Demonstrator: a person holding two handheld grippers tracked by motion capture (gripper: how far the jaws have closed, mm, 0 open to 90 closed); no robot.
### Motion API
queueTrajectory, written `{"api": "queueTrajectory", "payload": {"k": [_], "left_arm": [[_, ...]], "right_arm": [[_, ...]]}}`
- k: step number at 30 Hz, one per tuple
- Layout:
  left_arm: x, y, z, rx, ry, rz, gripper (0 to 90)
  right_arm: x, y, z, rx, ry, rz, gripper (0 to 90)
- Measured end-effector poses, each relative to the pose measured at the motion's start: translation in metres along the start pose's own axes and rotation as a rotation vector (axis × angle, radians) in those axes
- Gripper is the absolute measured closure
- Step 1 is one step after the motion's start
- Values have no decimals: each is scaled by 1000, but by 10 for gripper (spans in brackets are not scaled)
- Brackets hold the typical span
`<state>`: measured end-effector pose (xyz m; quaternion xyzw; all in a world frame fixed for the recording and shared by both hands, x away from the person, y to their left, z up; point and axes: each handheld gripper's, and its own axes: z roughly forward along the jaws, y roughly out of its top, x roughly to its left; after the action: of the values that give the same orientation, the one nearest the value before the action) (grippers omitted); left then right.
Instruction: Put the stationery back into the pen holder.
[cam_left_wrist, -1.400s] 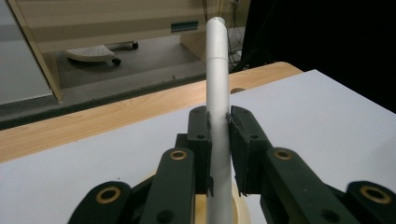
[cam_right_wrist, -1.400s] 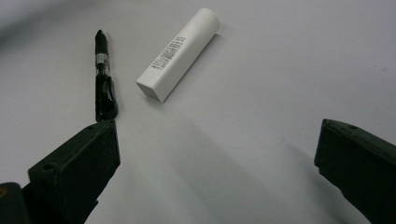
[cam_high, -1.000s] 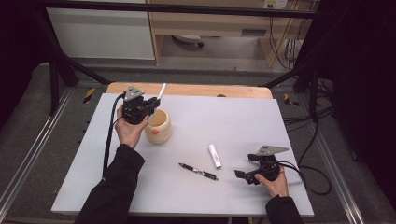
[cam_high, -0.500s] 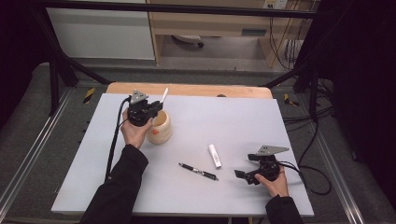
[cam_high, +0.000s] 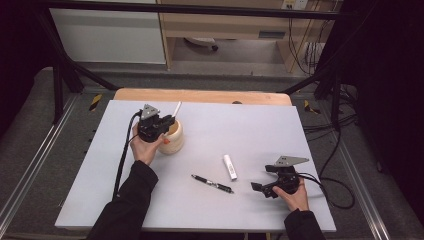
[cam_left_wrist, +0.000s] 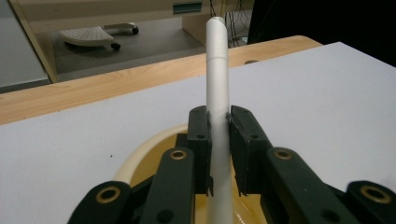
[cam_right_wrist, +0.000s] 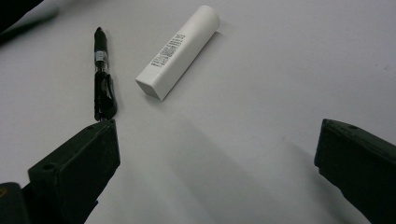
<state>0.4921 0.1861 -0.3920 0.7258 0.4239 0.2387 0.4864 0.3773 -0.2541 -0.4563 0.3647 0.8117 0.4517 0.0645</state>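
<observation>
Left gripper (cam_left_wrist: 218, 126): jaws clamped on one white pen (cam_left_wrist: 218, 84), held upright with its lower end inside the single cream cup (cam_high: 172, 137); in the high view that gripper (cam_high: 162, 125) sits over the cup's rim, on the side nearer the person. Right gripper (cam_high: 260, 187): jaws spread wide, nothing between them, resting low on the white table (cam_high: 250, 125), well apart from the cup toward the near right corner. Count: two grippers, one cup, one white pen, one black pen (cam_high: 212, 183), one white tube (cam_high: 229, 166). Black pen and tube both lie flat on the table between the cup and the right gripper, tube just beyond the black pen, not touching it. Nothing lies between the open jaws and these two items. Left gripper view gives the grip itself, pads pressing both sides of the pen shaft, and the cup's yellowish inside below. Right gripper view gives printed text on the tube (cam_right_wrist: 180, 51) and the black pen (cam_right_wrist: 102, 77) lying just ahead of one jaw tip.
</observation>
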Motion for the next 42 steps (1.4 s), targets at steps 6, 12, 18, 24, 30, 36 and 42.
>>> {"api": "queueTrajectory", "payload": {"k": [6,12,18,24,30,36,42], "left_arm": [[1,-4,-2,12,-3,-1,785],[3,-6,-3,43,-1,7,781],[3,-2,-9,38,-2,8,721],[4,4,-20,64,9,10,612],[4,7,-34,91,7,12,488],[5,9,-50,132,3,39,380],[9,7,-64,177,-26,27,273]], "right_arm": [[0,0,0,0,0,1,8],[0,0,0,-1,1,0,8],[0,0,0,-2,0,1,8],[0,0,0,-4,1,7,8],[1,0,-1,-5,1,9,7],[1,0,-1,-9,1,9,8],[1,0,-1,-11,-1,10,8]]}}
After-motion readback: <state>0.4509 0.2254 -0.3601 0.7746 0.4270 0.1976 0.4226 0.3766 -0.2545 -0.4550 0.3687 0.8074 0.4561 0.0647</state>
